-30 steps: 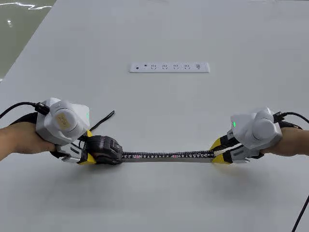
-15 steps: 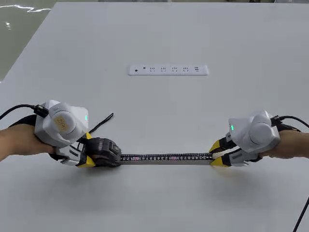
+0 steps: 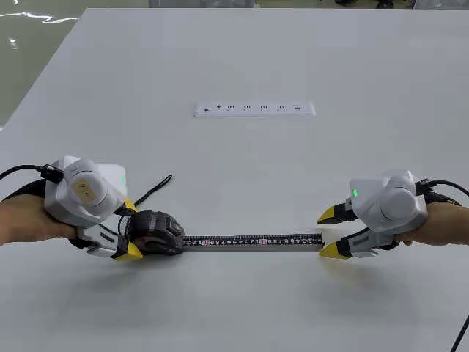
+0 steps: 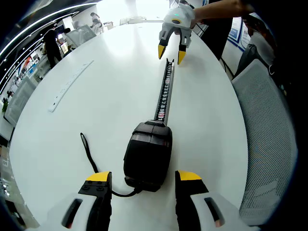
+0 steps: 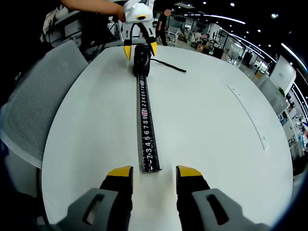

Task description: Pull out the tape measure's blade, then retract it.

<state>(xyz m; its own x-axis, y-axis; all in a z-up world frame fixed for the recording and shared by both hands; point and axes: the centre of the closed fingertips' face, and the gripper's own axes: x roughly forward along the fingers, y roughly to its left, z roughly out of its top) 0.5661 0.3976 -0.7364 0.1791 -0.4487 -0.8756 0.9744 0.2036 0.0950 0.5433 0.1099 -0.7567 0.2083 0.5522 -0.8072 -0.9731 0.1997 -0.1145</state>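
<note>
Left gripper (image 4: pixel 144 176): jaws spread, flanking the rear of the black tape measure case (image 4: pixel 148 154), no clear contact. Right gripper (image 5: pixel 154 172): jaws spread, nothing pinched. Blade (image 5: pixel 146 125): extended flat on the white table (image 3: pixel 242 308) from case to right gripper, its tip loose between those jaws. Power strip (image 3: pixel 254 109): well beyond both.

White power strip (image 3: pixel 254 109) flat on grey table (image 3: pixel 366 59), mesh chair (image 4: pixel 262 120) alongside.

Between the blade (image 3: pixel 253 240) and the power strip (image 3: pixel 254 109) the bench (image 3: pixel 242 169) is free; at the blade's left end stand the case (image 3: pixel 155 232) and strap (image 3: pixel 152 189).
</note>
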